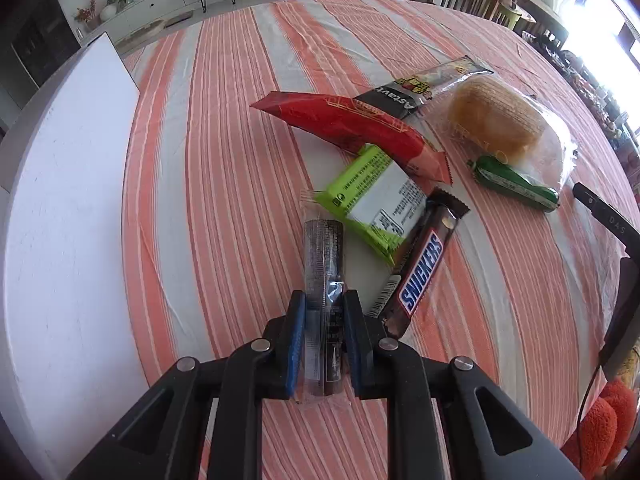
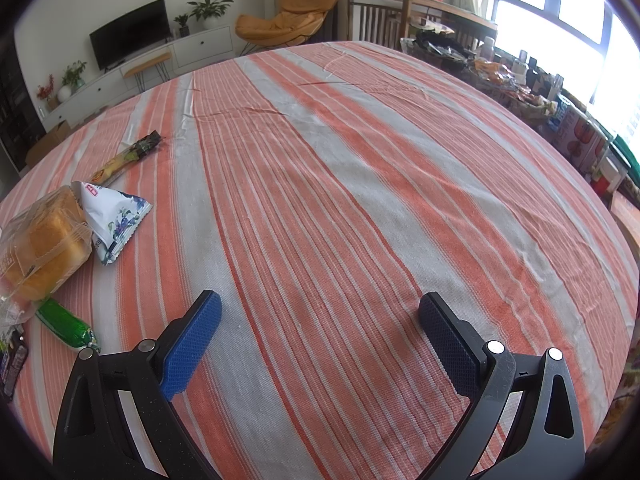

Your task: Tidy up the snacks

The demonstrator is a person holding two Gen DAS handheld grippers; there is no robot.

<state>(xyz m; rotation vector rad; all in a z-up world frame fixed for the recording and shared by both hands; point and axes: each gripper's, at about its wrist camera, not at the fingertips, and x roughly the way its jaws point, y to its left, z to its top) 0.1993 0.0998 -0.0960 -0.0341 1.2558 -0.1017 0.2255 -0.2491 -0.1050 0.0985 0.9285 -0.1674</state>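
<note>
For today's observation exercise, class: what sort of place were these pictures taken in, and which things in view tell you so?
Most likely a home living and dining room. A television stands on a low white cabinet with potted plants, an orange lounge chair sits nearby, and snacks lie on a table under a striped tablecloth.

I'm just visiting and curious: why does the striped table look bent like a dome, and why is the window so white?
Left wrist view: the fisheye lens bows the striped tablecloth, corners go dark, and the window is blown out. Right wrist view: same curving, window glaring white, snacks still sharp.
</note>
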